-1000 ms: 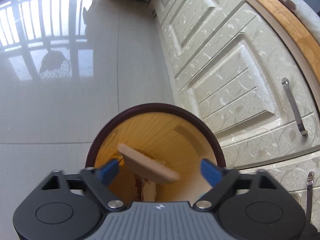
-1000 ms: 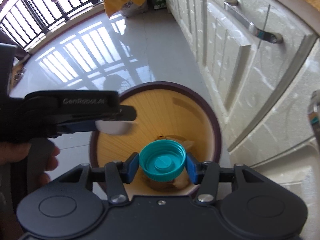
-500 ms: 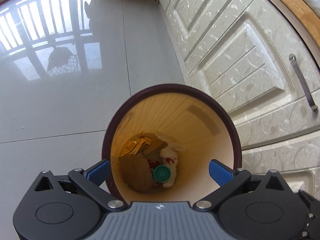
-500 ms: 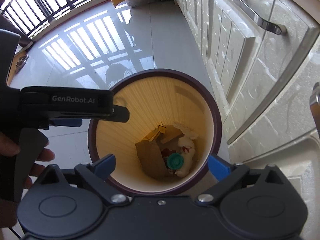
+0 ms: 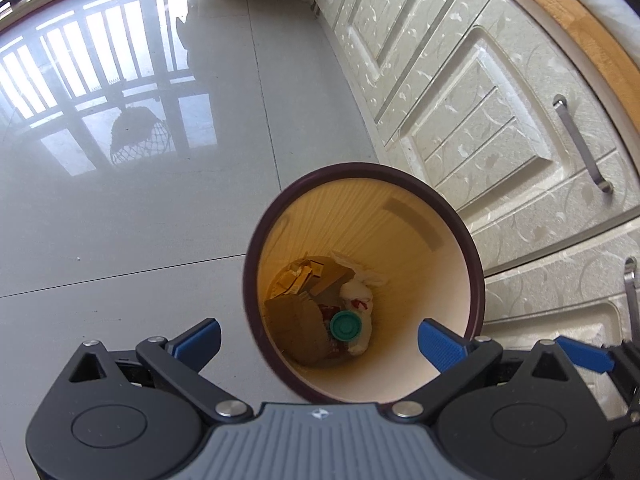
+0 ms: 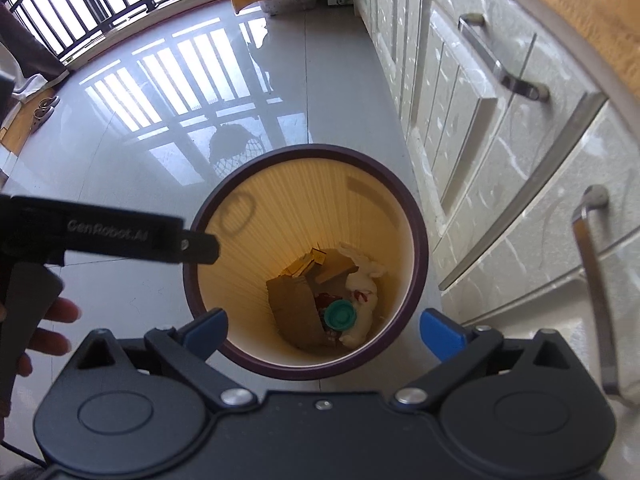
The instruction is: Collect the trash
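Teal lid inside trash bin

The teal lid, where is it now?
In both views the teal lid lies at the bottom of the bin, between brown cardboard on its left and white crumpled paper on its right.

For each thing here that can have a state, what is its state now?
Left gripper: open, empty.
Right gripper: open, empty.
Round yellow trash bin with dark rim: upright, uncovered, holding trash.
Teal plastic cap: lying in the bin.
Cream cabinet doors: closed.
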A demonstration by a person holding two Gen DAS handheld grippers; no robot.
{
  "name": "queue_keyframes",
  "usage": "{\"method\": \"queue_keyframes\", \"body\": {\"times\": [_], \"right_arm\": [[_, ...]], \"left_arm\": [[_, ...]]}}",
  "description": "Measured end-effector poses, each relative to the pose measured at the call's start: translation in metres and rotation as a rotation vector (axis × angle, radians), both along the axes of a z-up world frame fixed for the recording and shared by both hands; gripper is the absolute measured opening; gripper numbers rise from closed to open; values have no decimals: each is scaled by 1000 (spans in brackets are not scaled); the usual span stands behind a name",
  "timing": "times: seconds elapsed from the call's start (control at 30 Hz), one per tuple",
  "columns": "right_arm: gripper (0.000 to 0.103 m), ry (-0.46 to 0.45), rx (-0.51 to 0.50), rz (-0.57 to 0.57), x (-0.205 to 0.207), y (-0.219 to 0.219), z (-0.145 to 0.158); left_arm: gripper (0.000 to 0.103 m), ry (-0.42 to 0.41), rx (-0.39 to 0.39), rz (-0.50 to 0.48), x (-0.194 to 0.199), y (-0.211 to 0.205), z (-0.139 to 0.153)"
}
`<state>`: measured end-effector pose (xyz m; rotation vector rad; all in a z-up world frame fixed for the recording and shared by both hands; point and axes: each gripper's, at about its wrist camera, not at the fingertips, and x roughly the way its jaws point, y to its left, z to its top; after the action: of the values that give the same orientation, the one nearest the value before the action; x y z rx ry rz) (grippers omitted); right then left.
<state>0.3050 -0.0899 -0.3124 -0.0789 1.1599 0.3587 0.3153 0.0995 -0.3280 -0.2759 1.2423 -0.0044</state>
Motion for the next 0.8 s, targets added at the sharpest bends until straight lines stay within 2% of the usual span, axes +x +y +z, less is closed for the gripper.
{"method": "queue_keyframes", "body": {"times": [0.37,0.8], "right_arm": [[103,-52,-25,6,-17,3,38],[103,-135,-44,-12,-49,-1,89]], "left_arm": [[103,-31,44,-2,-38,13,33],[103,-107,90,-31,-81,8,78]]}}
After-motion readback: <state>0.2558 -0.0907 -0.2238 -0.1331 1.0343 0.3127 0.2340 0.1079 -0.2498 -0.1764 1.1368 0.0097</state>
